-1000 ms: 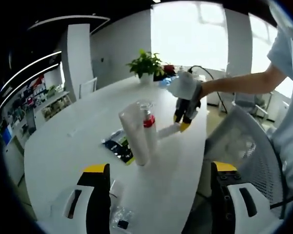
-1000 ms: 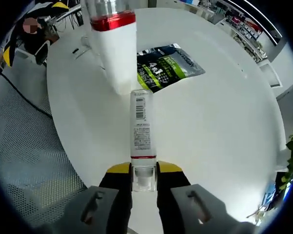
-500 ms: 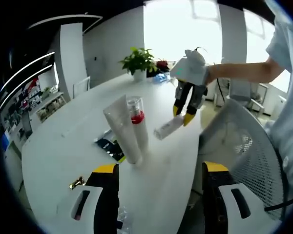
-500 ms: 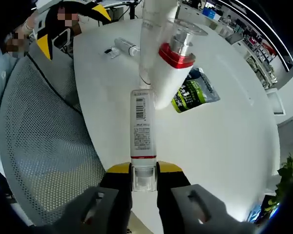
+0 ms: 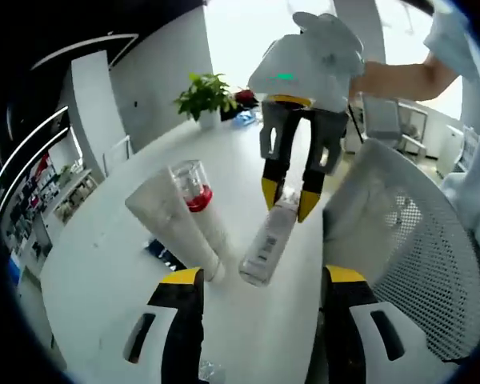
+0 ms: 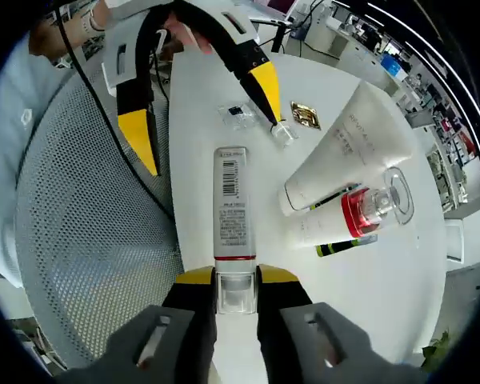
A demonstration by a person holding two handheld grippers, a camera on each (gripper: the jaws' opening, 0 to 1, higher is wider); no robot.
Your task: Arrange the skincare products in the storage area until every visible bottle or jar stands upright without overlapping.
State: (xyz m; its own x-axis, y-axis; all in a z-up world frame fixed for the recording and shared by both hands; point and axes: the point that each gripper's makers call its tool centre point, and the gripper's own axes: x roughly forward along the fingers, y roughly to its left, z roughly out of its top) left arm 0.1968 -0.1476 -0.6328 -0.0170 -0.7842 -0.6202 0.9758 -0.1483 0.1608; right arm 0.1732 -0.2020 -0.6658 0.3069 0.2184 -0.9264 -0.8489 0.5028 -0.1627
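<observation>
My right gripper is shut on the cap of a slim white tube with a barcode label. In the left gripper view this tube hangs cap-up, slightly tilted, from the right gripper above the table's near edge. Beside it a large white tube leans against a bottle with a red collar and clear cap; from above they are the white tube and the bottle. My left gripper is open, low by the table edge, and its yellow jaws stand spread.
A dark green sachet lies under the bottle. A clear packet, a gold sachet and a small vial lie on the white table. A mesh chair stands beside the table. A potted plant stands far back.
The right gripper has lifted the slim tube off the table and swung it from lying flat to hanging cap-up, closer to the left gripper. The tall tube and bottle stay put.
</observation>
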